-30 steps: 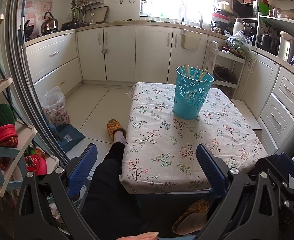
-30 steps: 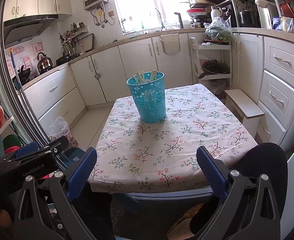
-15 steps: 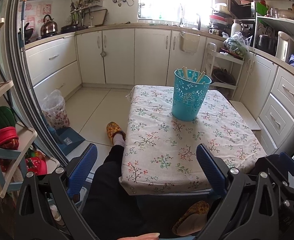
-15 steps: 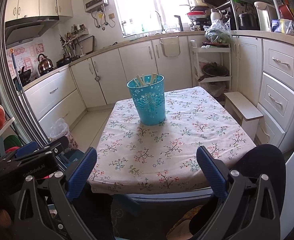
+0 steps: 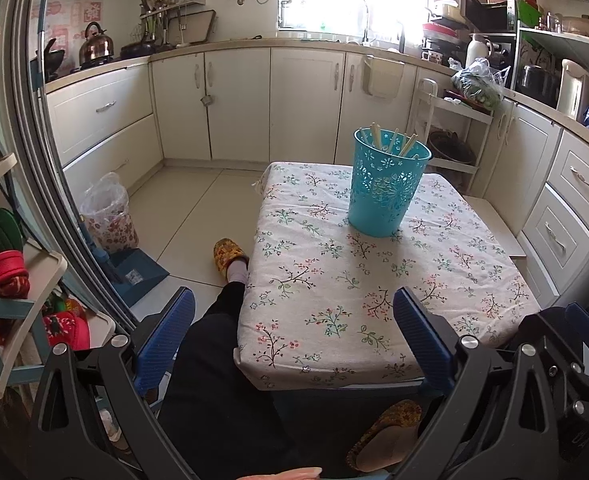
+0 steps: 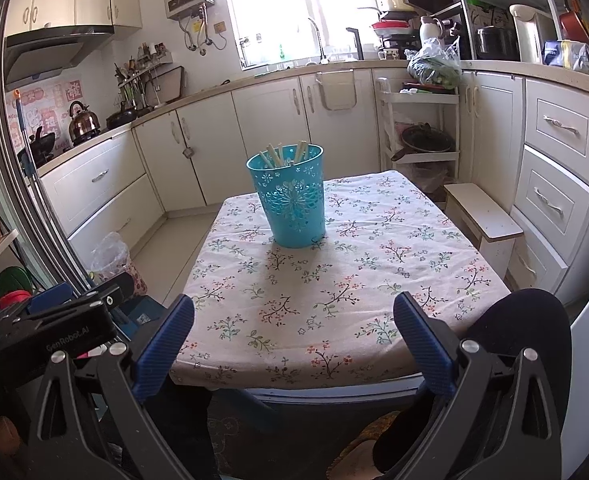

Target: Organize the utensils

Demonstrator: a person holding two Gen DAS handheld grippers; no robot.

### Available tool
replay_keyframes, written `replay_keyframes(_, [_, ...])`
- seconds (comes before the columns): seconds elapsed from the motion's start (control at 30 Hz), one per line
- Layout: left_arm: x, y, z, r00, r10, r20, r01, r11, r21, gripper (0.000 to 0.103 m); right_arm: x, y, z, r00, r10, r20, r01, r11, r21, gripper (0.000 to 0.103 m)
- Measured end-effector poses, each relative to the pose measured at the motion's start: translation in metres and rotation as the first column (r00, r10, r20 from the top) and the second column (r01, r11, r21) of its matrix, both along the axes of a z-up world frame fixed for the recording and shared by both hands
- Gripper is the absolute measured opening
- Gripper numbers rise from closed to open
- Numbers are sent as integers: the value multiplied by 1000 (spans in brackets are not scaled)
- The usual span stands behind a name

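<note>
**Both claws hanging wide at the near edge**

We are holding the left claw (image 5: 292,330) and the right claw (image 6: 293,334) spread wide and empty, both hanging at the near edge of the counter (image 6: 374,280), well apart from the teal basket (image 6: 292,200). The basket is standing upright toward the far middle of the flowered cloth, and pale utensil handles (image 6: 282,154) are leaning inside it, poking above the rim. In the left wrist view we are seeing a leg in dark trousers (image 5: 214,360) beside the counter, ending in a yellow slipper (image 5: 226,252) on the floor.
</note>
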State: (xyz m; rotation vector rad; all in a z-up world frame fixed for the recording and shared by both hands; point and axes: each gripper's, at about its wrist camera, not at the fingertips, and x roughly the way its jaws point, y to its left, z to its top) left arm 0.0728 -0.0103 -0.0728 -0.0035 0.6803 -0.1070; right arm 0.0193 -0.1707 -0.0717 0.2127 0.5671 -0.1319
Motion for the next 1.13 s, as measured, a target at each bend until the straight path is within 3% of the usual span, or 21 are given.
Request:
replay_keyframes(0.37, [1,-4,-7,999,-10,-37,10,1000,8,95,0,-1,-3,1000,0,-18,0,1000,0,96])
replay_keyframes(0.63, [-14,-2,1,997,45,70,-48,997,55,95,-7,-12,-3,1000,-18,-12,18,999,39,96])
replay_keyframes(0.9, [-7,-9,-7,1000,17,-22,-15,997,77,95,-11,-12,0,1000,-18,-1,18,999,39,96])
replay_keyframes(1.13, [-8,-8,-10,999,18,-30,-16,998,63,95,-8,-12,-5,1000,-18,-24,19,999,41,96])
